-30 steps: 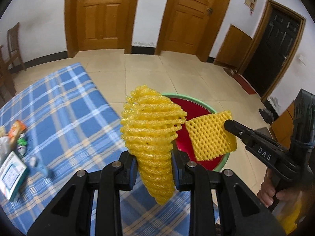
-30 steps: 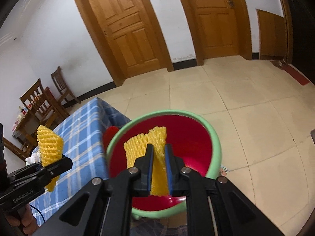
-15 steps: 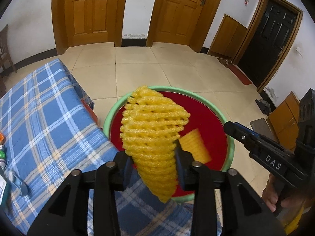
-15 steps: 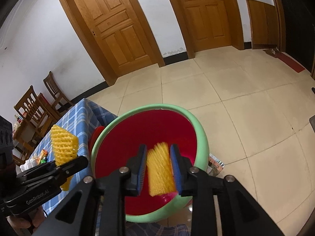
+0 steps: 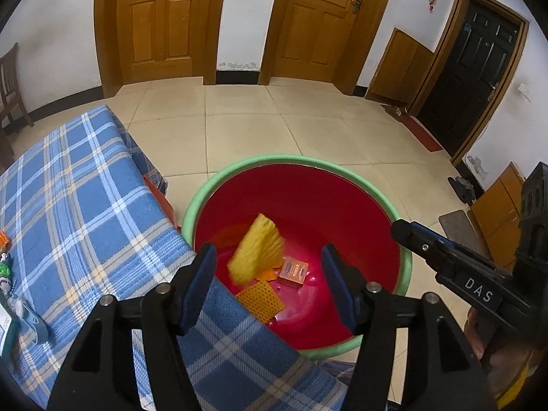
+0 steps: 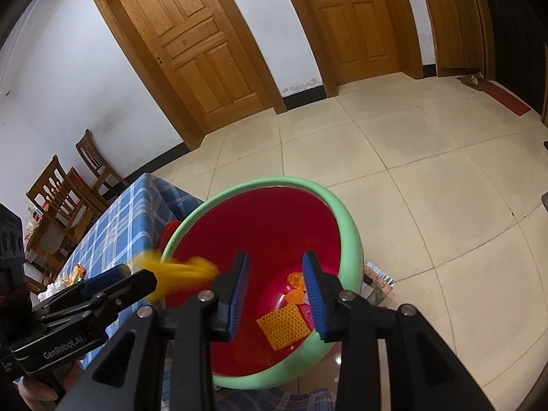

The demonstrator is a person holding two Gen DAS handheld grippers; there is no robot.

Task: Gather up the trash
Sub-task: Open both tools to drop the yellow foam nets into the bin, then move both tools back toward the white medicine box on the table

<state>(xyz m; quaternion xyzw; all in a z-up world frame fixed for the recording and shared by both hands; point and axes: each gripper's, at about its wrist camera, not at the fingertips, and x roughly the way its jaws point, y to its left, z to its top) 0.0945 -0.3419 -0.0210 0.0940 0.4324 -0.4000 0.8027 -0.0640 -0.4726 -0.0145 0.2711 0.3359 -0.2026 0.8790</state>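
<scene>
Beige floor tiles and wooden doors lie behind a red basin (image 5: 342, 212) with a green rim, just beside the desk (image 5: 75, 212) with its blue checked cloth. Over the basin, the left hand-held gripper (image 5: 269, 274) is opening and nothing is between its jaws. A yellow foam net (image 5: 255, 253), blurred, is inside the basin, its long axis tilted. The right hand-held gripper (image 6: 275, 287) is opening too, holding nothing. A second net (image 6: 284, 325) lies flat on the basin's bottom.

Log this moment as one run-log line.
step: drop trash | left gripper: opening, foam net falling, blurred | right gripper: opening, empty | basin: foam piece, small box inside
</scene>
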